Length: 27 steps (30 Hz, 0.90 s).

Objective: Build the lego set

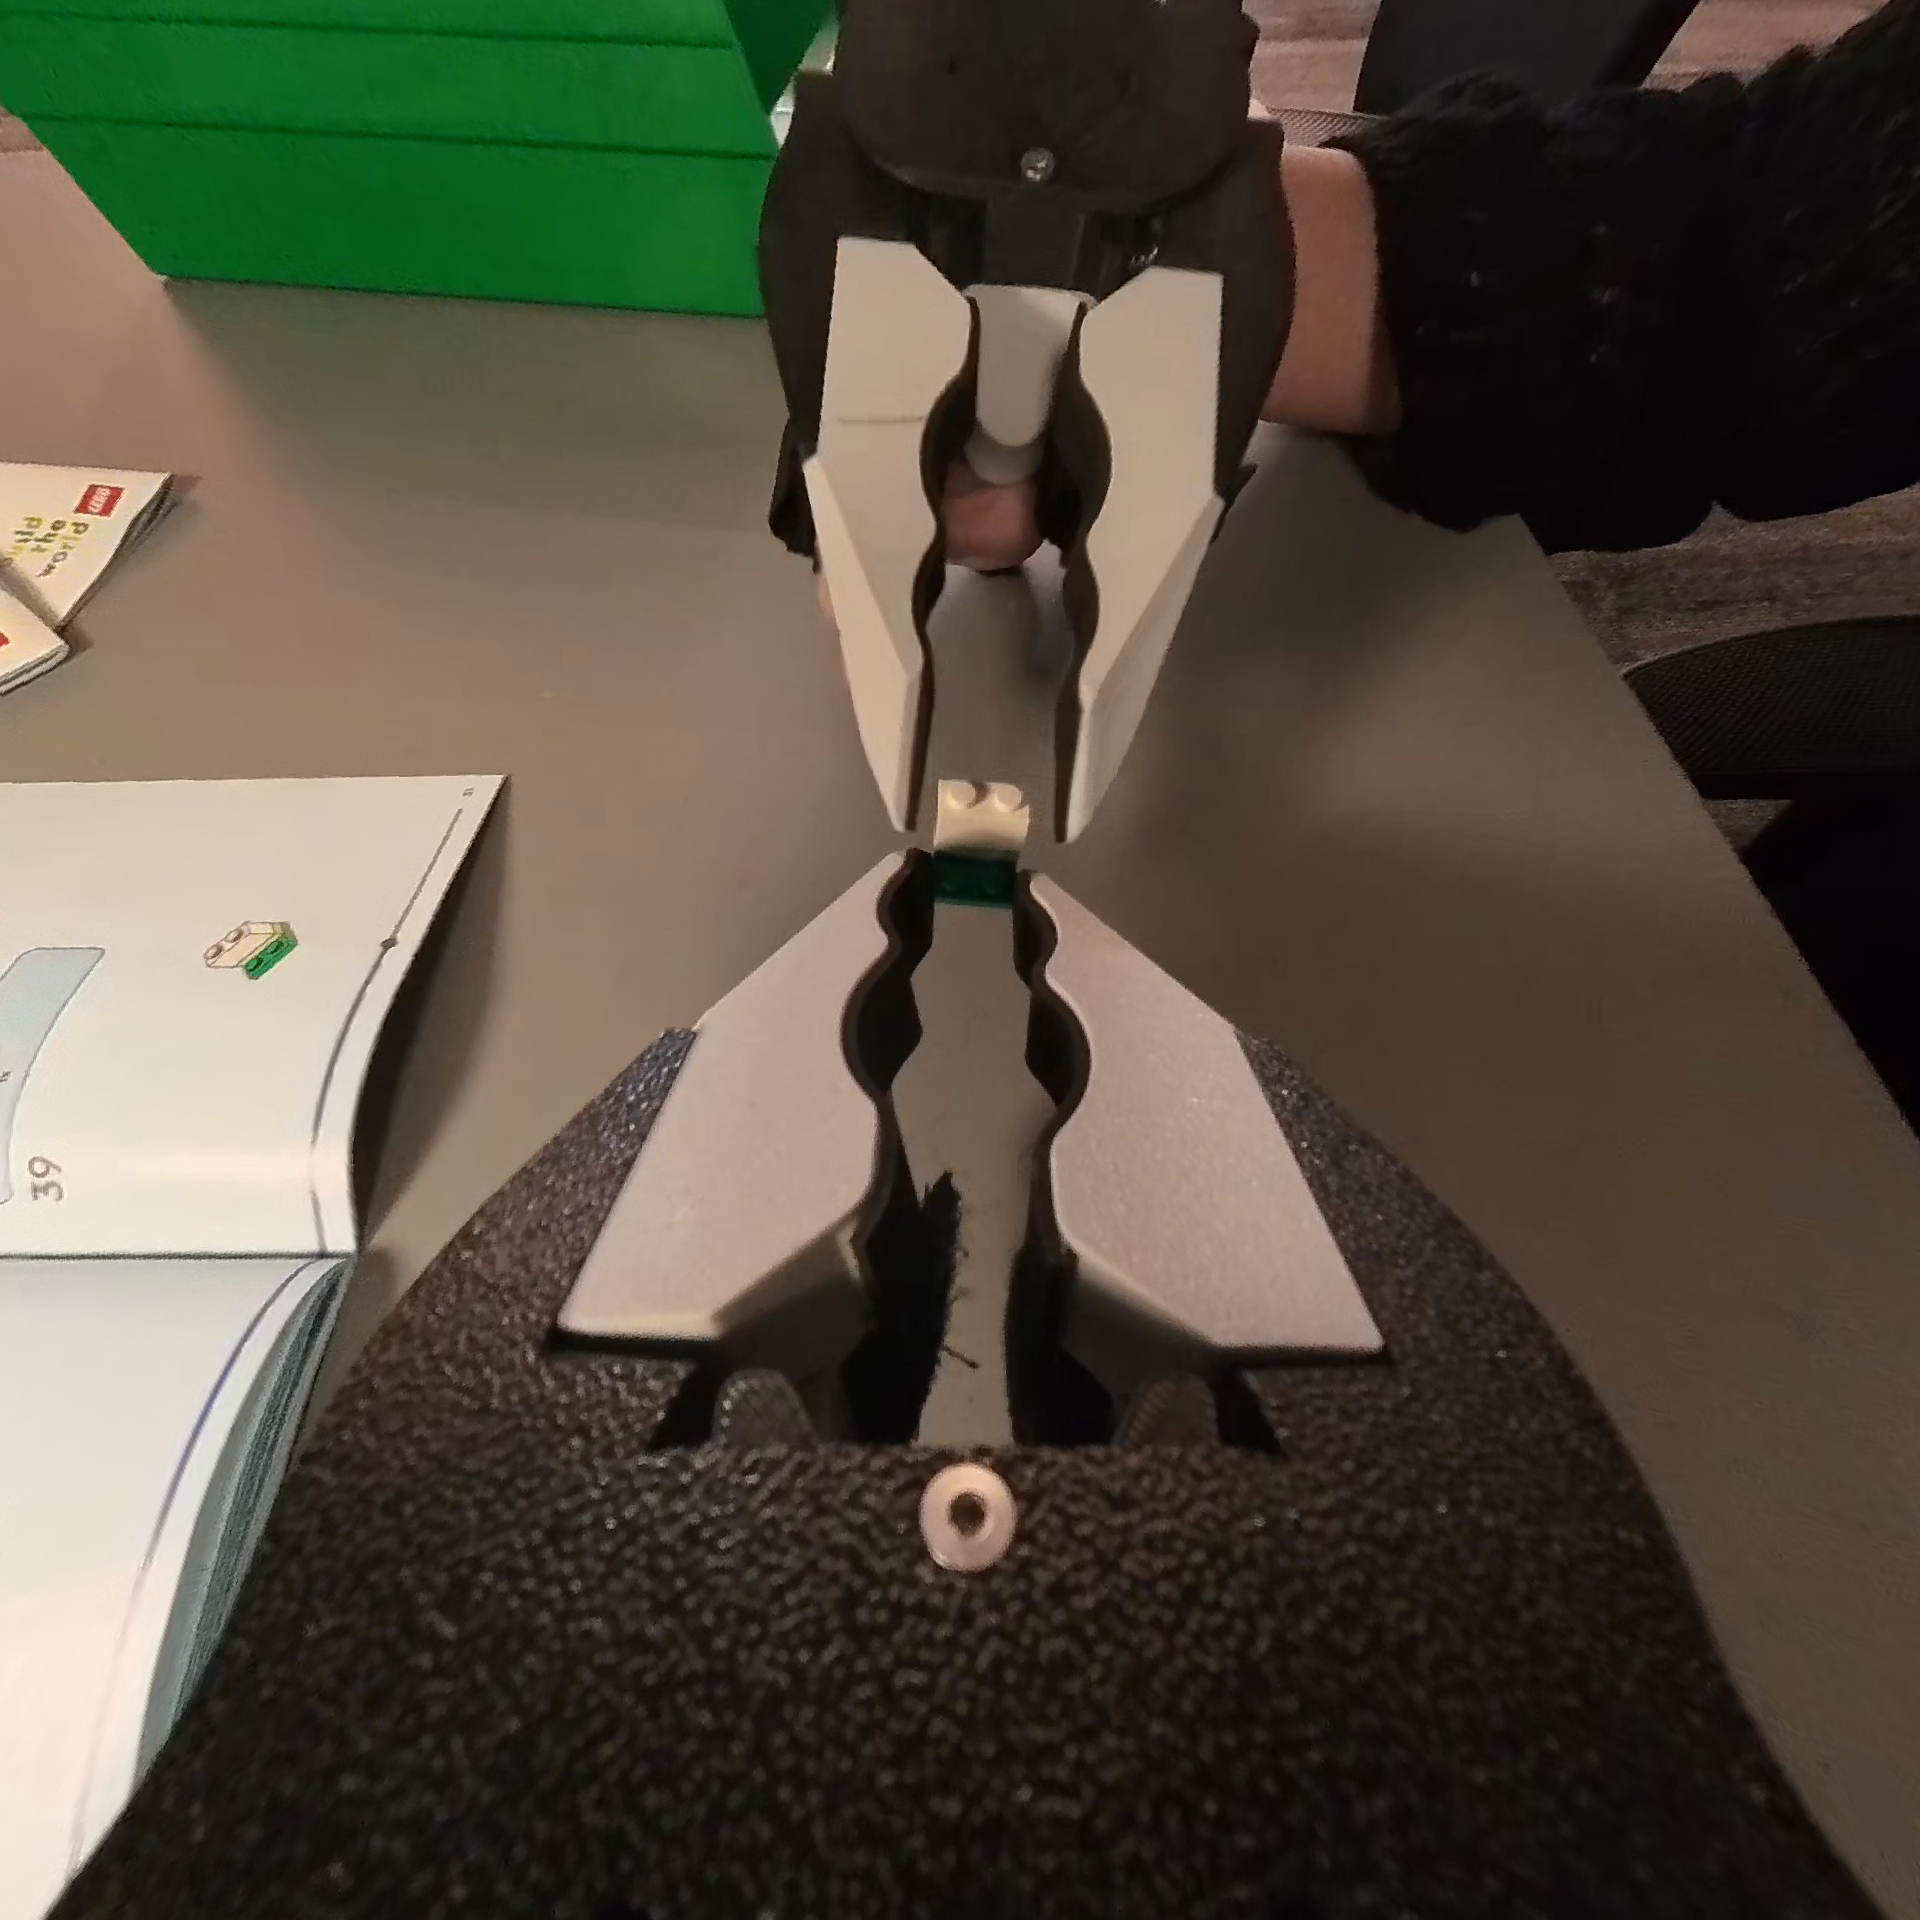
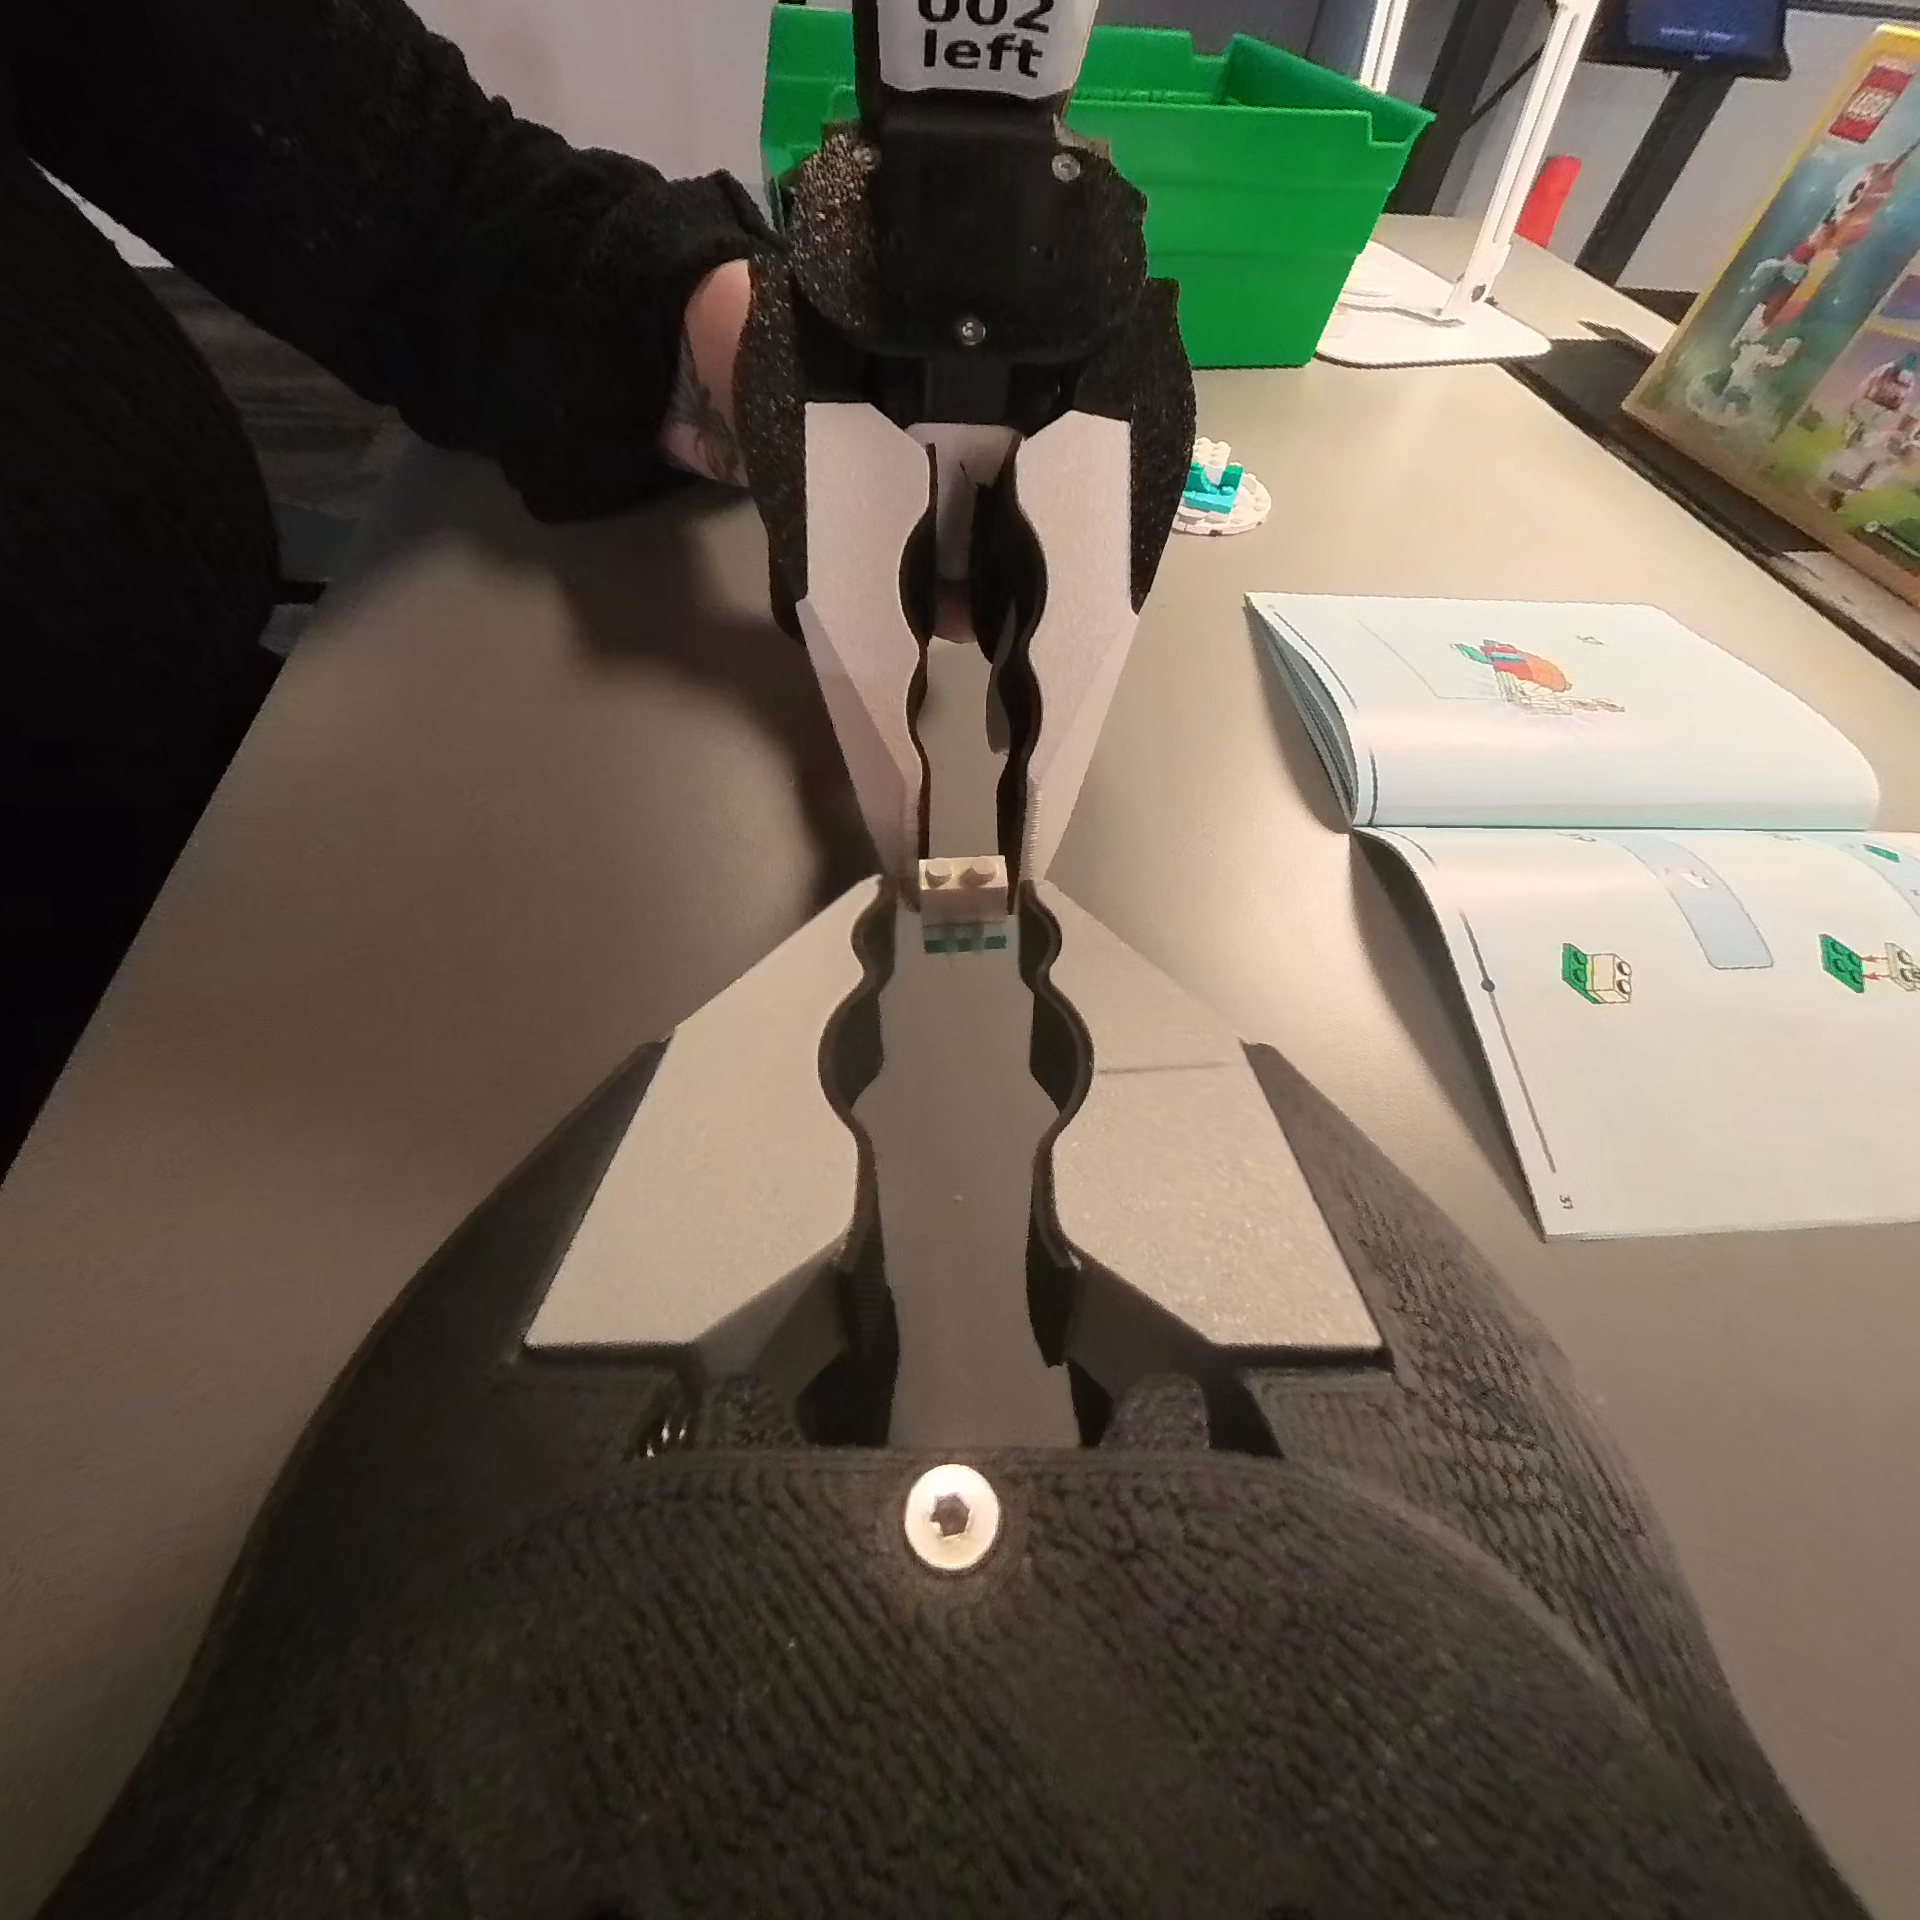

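A small lego stack, a white two-stud brick (image 1: 982, 816) on a green plate (image 1: 971, 883), is held just above the grey table. My two grippers meet it tip to tip from opposite sides. My left gripper (image 1: 966, 868) has its jaws closed beside the green plate. My right gripper (image 1: 982, 831) comes from the far side, and its tips flank the white brick. In the right wrist view the white brick (image 2: 961, 883) and the green layer (image 2: 966, 940) sit between my right gripper (image 2: 956, 896) and the left gripper (image 2: 961, 868). A hand in a black sleeve holds each gripper.
An open instruction booklet (image 1: 208, 987) (image 2: 1662, 935) lies beside the grippers. Green bins (image 1: 416, 156) (image 2: 1247, 208) stand at the back. A partial build on a white round plate (image 2: 1221, 494), the set's box (image 2: 1808, 343) and leaflets (image 1: 73, 551) are further off. The table edge (image 1: 1662, 727) is close. Only a small space, under 4 cm, lies between the two pairs of fingers.
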Motion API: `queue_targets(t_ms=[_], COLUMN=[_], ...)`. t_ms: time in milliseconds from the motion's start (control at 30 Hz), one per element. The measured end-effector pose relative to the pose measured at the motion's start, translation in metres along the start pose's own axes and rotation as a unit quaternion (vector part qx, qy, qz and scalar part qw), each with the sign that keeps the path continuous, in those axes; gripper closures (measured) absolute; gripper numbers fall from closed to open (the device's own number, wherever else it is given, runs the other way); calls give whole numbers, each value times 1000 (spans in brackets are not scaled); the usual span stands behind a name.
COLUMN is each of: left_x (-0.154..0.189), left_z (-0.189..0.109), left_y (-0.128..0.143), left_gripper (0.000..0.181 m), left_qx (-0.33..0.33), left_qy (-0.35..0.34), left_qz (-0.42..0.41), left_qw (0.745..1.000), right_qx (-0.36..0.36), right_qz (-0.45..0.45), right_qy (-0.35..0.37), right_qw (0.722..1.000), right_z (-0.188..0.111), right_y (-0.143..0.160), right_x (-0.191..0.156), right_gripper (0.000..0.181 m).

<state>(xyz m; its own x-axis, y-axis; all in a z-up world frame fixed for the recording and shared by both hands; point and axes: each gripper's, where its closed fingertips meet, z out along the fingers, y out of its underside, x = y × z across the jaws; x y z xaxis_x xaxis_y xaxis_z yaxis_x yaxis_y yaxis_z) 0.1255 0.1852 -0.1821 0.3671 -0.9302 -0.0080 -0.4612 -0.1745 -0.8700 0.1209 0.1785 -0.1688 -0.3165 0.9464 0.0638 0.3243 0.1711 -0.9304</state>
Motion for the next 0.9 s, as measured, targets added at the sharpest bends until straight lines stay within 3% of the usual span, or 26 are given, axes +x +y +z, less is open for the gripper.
queue_targets(t_ms=[133, 233, 400, 533, 633, 667, 900], left_x=[-10, -21, -31, -36, -37, -37, -38], left_z=[-3, -8, -12, -13, -13, -13, -13], left_y=[2, 3, 3, 6, 7, 7, 8], left_gripper=[168, 168, 168, 168, 168, 168, 168], left_qx=[-4, -4, 8, 6, 8, 7, 3], left_qy=[-19, -37, -37, -43, -44, -45, -46], left_qz=[-15, -45, -108, -131, -140, -141, -145], left_qw=[1000, 998, 993, 990, 989, 989, 988], right_qx=[7, -22, -114, -157, -222, -237, -240], right_qz=[-11, -126, -401, -514, -596, -610, -611], right_qy=[24, 118, 251, 299, 322, 321, 326], right_qw=[1000, 985, 874, 788, 701, 685, 680], right_z=[-1, 1, 4, 9, 12, 14, 26], right_y=[-2, 3, 5, -2, 3, 7, 9], right_x=[6, 25, 41, 43, 50, 51, 51], right_gripper=[137, 116, 113, 117, 124, 127, 132])
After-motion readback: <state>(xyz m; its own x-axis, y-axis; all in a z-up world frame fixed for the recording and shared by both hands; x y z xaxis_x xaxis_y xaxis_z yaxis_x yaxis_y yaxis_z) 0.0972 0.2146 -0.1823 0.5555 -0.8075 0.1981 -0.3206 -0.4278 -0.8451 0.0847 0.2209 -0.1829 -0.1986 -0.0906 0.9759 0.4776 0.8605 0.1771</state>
